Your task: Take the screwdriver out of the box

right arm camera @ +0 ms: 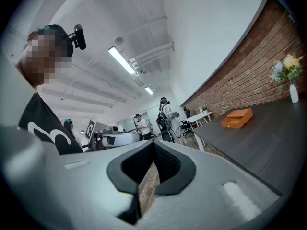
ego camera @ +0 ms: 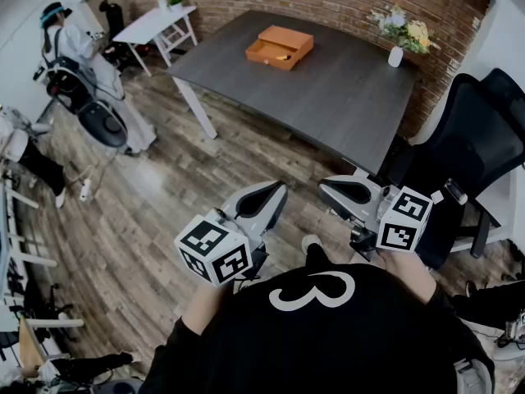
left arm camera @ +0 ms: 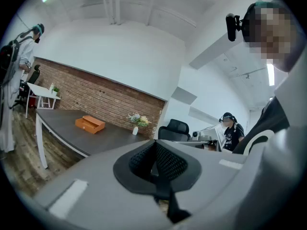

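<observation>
An orange box [ego camera: 279, 46] lies on the far part of the dark grey table [ego camera: 328, 97], its drawer pulled open. A small yellow thing [ego camera: 283, 57] shows in the drawer; it is too small to tell what it is. Both grippers are held level near my chest, well short of the table. My left gripper [ego camera: 277, 190] is shut and empty. My right gripper [ego camera: 326, 186] beside it also has its jaws together, with nothing between them. The box shows small and distant in the left gripper view [left arm camera: 90, 124] and in the right gripper view [right arm camera: 237, 118].
A white vase of flowers [ego camera: 402, 33] stands at the table's far right corner. A black office chair [ego camera: 472, 130] is to my right. A person with equipment [ego camera: 70, 52] stands at the far left next to a small white table [ego camera: 156, 23]. Wooden floor lies between me and the table.
</observation>
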A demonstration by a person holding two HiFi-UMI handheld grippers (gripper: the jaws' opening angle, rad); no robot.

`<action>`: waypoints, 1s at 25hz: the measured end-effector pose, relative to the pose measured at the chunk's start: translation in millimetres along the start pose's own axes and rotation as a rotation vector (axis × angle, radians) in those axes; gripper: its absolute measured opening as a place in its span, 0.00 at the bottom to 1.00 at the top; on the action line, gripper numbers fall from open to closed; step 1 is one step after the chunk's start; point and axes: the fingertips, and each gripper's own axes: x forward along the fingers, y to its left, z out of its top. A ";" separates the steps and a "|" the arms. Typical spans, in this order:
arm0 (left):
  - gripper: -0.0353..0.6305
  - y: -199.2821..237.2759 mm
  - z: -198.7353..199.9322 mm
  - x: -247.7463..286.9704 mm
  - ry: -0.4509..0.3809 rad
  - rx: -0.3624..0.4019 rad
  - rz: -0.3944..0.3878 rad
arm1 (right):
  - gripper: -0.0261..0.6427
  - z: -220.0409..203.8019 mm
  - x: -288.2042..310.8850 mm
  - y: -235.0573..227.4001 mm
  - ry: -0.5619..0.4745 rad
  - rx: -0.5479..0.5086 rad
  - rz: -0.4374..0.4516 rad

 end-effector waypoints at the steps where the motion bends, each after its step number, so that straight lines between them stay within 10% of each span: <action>1: 0.07 -0.9 2.2 -1.9 -0.003 0.004 0.000 | 0.04 1.4 1.0 1.9 -0.002 -0.003 0.002; 25: 0.08 60.0 24.9 -11.4 -0.017 0.029 0.078 | 0.04 13.5 58.3 -30.4 -0.005 0.024 0.043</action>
